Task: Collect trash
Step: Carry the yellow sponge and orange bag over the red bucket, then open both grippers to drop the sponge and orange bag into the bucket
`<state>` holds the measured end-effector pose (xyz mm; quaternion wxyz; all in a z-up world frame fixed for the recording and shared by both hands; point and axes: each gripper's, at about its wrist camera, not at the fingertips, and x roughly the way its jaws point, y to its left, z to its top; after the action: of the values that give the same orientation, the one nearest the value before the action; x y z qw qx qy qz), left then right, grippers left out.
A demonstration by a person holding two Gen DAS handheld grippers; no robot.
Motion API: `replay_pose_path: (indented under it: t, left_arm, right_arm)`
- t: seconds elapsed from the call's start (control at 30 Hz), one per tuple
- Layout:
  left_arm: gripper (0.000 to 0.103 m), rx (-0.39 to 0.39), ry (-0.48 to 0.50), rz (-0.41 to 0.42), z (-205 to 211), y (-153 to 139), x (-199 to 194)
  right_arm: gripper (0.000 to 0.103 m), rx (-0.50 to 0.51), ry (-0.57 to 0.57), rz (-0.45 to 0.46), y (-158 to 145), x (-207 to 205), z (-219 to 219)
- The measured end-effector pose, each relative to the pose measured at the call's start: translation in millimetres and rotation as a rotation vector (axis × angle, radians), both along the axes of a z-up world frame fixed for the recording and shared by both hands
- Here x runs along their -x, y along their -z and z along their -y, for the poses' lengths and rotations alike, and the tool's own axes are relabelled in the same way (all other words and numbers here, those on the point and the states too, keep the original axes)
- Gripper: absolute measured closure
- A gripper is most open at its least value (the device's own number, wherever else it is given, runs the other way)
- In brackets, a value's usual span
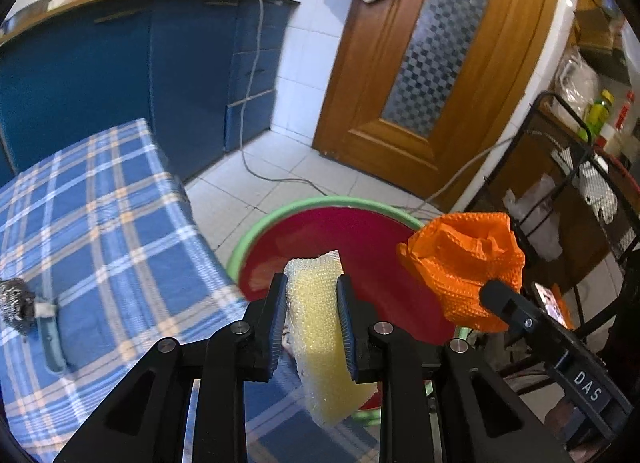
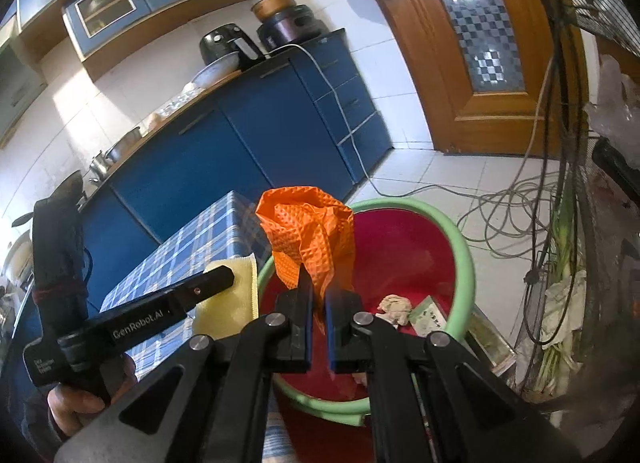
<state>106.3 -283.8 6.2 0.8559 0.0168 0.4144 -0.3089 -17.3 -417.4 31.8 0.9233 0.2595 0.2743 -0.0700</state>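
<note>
My left gripper (image 1: 313, 283) is shut on a yellow sponge (image 1: 320, 327), held over the near rim of a red bin with a green rim (image 1: 256, 229). An orange waffle cloth (image 1: 464, 263) hangs to its right, pinched in my right gripper (image 2: 319, 293), which is shut on that orange cloth (image 2: 310, 231) above the bin (image 2: 466, 259). Inside the bin lie a crumpled paper wad (image 2: 394, 307) and a green packet (image 2: 430, 317). In the right wrist view the sponge (image 2: 232, 299) and the left gripper show at left, with a hand below.
A table with a blue plaid cloth (image 1: 100, 223) stands left of the bin, bearing a steel scourer (image 1: 16, 303) and a teal-handled tool (image 1: 52, 343). Blue cabinets (image 1: 120, 75) lie behind, a wooden door (image 1: 420, 63) beyond. A black wire rack (image 1: 568, 191) and cables (image 2: 504, 215) are right.
</note>
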Motion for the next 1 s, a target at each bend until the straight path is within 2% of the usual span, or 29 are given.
replay_pose_path:
  t: [0.2,0.27,0.33,0.6,0.8,0.87,1.0]
  left_arm:
    - [0.071,-0.020,0.041,-0.002,13,8,1]
    - [0.061,-0.023,0.047,-0.004,15,9,2]
    - [0.058,-0.024,0.050,-0.003,16,10,3]
    - [0.058,-0.036,0.031,-0.010,14,12,1]
    - [0.058,-0.036,0.015,-0.011,7,11,2]
    - [0.058,-0.036,0.007,-0.011,4,10,2]
    - [0.058,-0.033,-0.017,-0.009,-6,7,1]
  right_arm:
    - [0.096,-0.017,0.023,-0.009,7,1,10]
    - [0.096,-0.022,0.030,-0.010,9,2,13]
    - [0.096,-0.024,0.034,-0.012,10,2,14]
    - [0.095,-0.026,0.045,-0.030,15,0,18]
    - [0.084,-0.052,0.048,-0.060,22,-4,19]
    - [0.075,-0.056,0.050,-0.064,23,-5,19]
    - [0.069,-0.057,0.049,-0.061,22,-5,18]
